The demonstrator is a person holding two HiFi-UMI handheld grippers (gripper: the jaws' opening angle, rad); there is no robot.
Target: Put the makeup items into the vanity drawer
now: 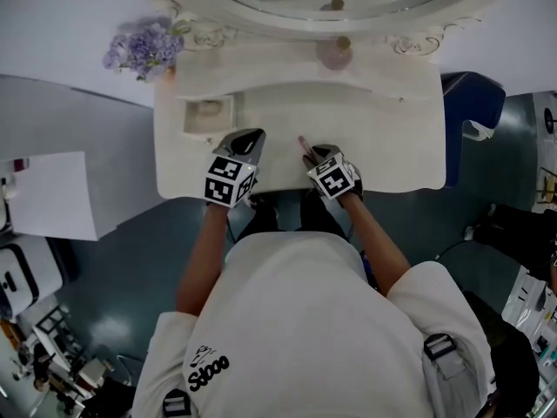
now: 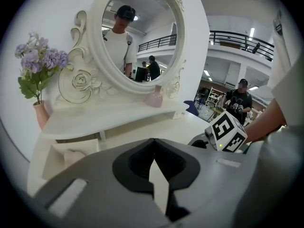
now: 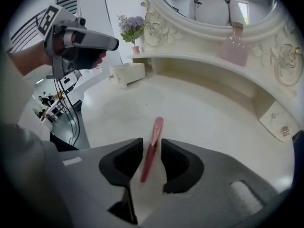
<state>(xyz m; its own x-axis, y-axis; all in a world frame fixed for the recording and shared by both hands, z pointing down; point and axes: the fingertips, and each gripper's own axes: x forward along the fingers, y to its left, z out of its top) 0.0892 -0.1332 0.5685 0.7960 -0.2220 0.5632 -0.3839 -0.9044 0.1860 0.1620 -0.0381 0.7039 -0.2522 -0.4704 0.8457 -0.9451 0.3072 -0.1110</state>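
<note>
So, the small drawer (image 1: 207, 114) at the vanity's left stands pulled out with a pale pinkish item (image 2: 71, 156) inside, too blurred to name, while a vase of purple flowers (image 1: 144, 50) and a pink bottle (image 1: 334, 53) sit on the shelf above. The left gripper (image 1: 251, 135) has its jaws pressed together on nothing. The right gripper (image 1: 317, 151) has its jaws spread, with a slim red makeup stick (image 3: 151, 148) between them over the tabletop (image 1: 383, 138), well apart from the drawer.
</note>
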